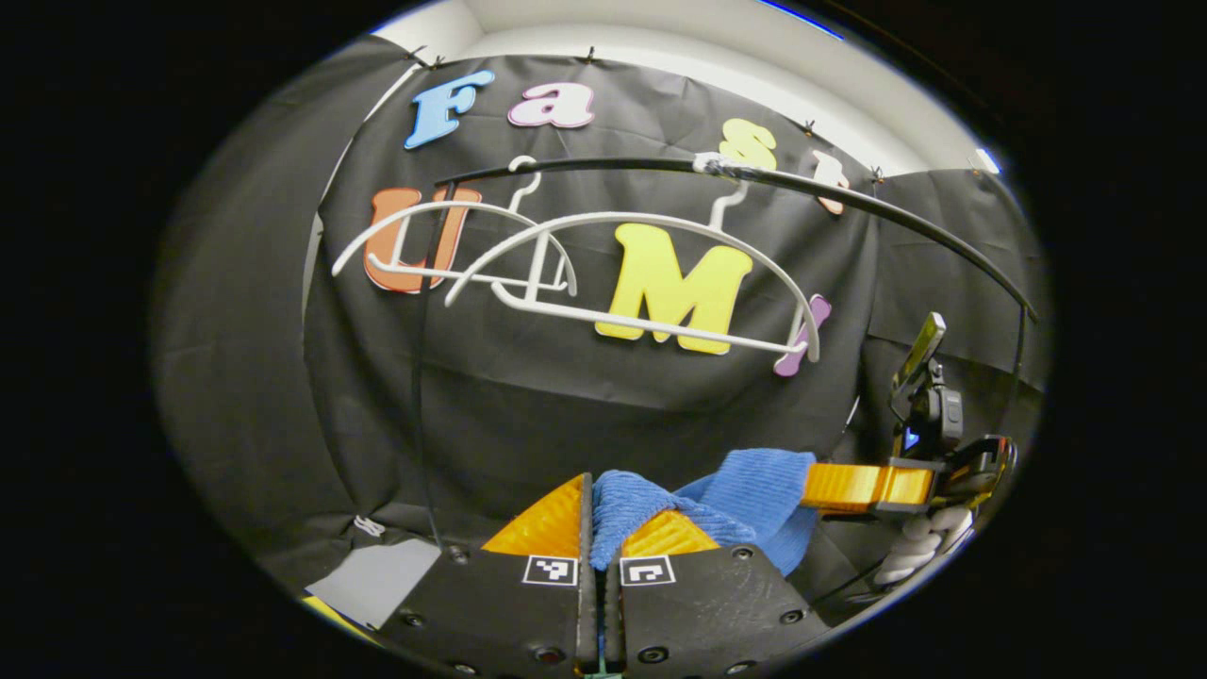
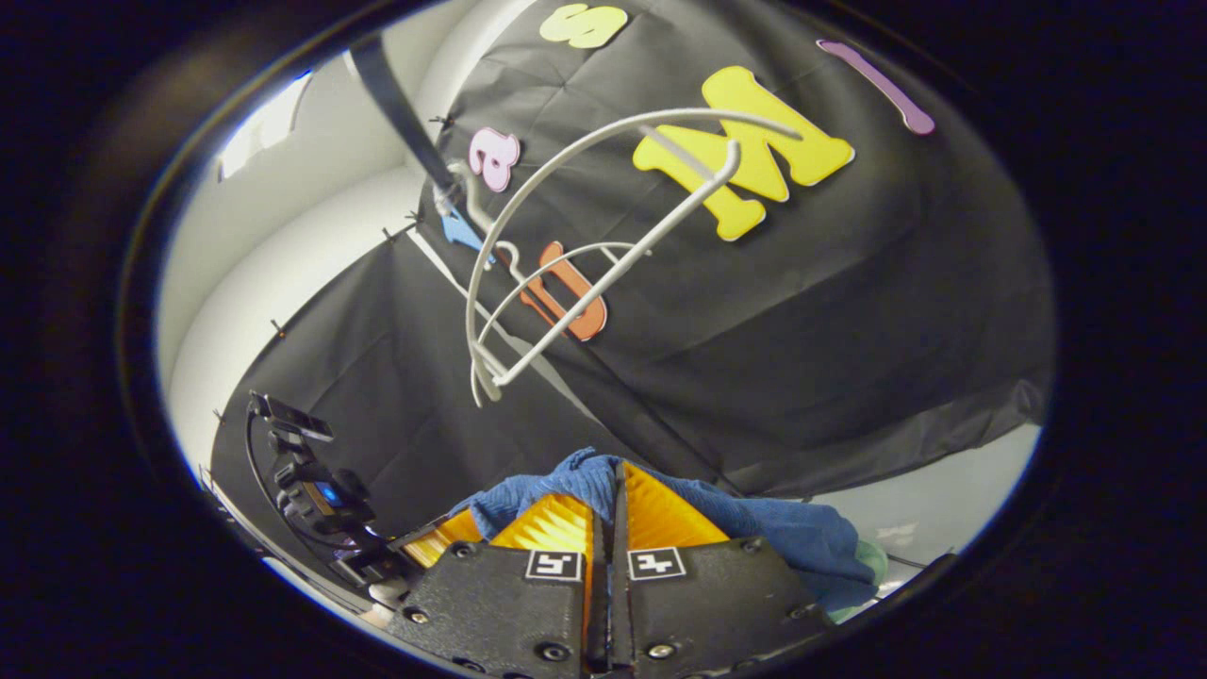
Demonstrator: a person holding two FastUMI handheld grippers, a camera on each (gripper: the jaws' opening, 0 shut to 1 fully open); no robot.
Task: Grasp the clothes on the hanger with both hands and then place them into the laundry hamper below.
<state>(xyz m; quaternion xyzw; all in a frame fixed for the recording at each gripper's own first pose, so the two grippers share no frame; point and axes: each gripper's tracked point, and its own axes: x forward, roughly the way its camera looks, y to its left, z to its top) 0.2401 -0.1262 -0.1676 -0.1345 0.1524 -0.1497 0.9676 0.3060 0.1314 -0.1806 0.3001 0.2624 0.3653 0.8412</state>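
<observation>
Black cloth hangs behind everything as the booth's wall, and against it your blue garment (image 1: 745, 490) sits low in the left gripper view, stretched between your two grippers. Your left gripper (image 1: 601, 528) is clenched on one bunched end of it, the cloth pinched between both fingers and spilling out over their tips. Across to the right, your right gripper (image 1: 849, 486) bites the other end, with your gloved hand (image 1: 919, 547) wrapped around its handle below.

From the right gripper view, the right gripper (image 2: 611, 514) has its fingers pressed close together with the blue garment (image 2: 801, 533) caught between them and draping off to the right (a pale green edge peeks out under it).

Above the garment, two white hangers (image 1: 660, 273) hang bare from a dark rail (image 1: 849, 203), well apart from the cloth. A grey sheet (image 1: 377, 575) lies low at the left.
</observation>
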